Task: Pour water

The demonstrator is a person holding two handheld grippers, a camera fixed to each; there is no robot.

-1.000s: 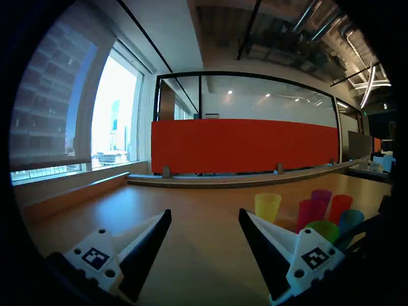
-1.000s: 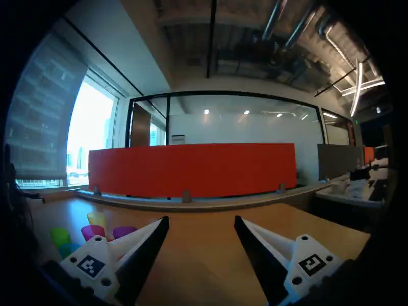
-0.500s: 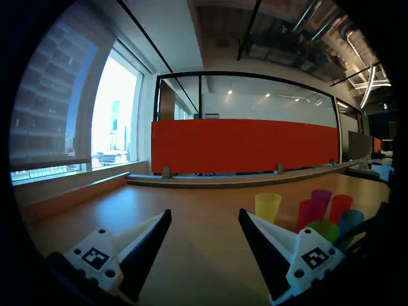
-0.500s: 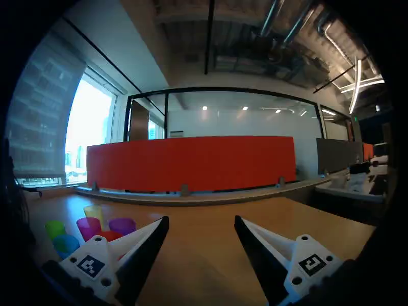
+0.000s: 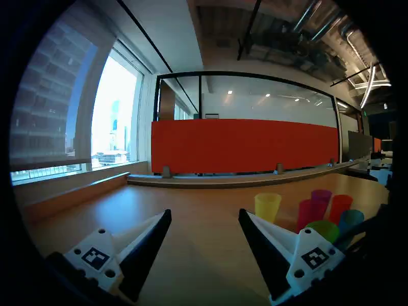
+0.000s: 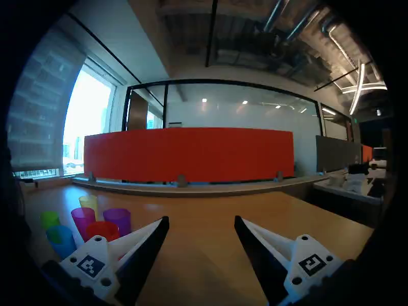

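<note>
Cup cluster: six coloured tumblers stand upright and close together on the counter [image 5: 153, 199]. They lie to the right of the left tongs in the left gripper view and at lower left beside the right tongs in the right gripper view.
Yellow cup [image 5: 268, 205]: stands nearest the left tongs' right finger, a little apart from the other five.
Magenta cup [image 5: 307, 214]: stands just beside the purple cup [image 5: 322, 196], which is behind it.
Red cup [image 5: 340, 206]: stands to the right of the purple cup.
Blue cup [image 5: 351, 219]: at the right edge of the group, its lower part hidden.
Green cup [image 5: 322, 229]: nearest the camera, its rim showing above the finger's marker plate.
Contents: cannot be told for any cup. The walls are tinted and translucent, and no water line can be made out.
Left tongs [image 5: 204, 214]: fingers spread wide with bare counter showing between them. They are held low and level, pointing toward the red panel [image 5: 245, 145].
Right tongs [image 6: 201, 220]: fingers spread wide over bare counter, level. The left finger overlaps the red cup in the right gripper view.
Finger build: black wedge-shaped tips on white bodies, each with a square black-and-white marker.
Counter: smooth orange-brown wood finish, faintly glossy.
Red panel: a long flat divider along the counter's far edge, on small grey feet.
Window [image 5: 115, 127]: tall and bright, on the left side.
</note>
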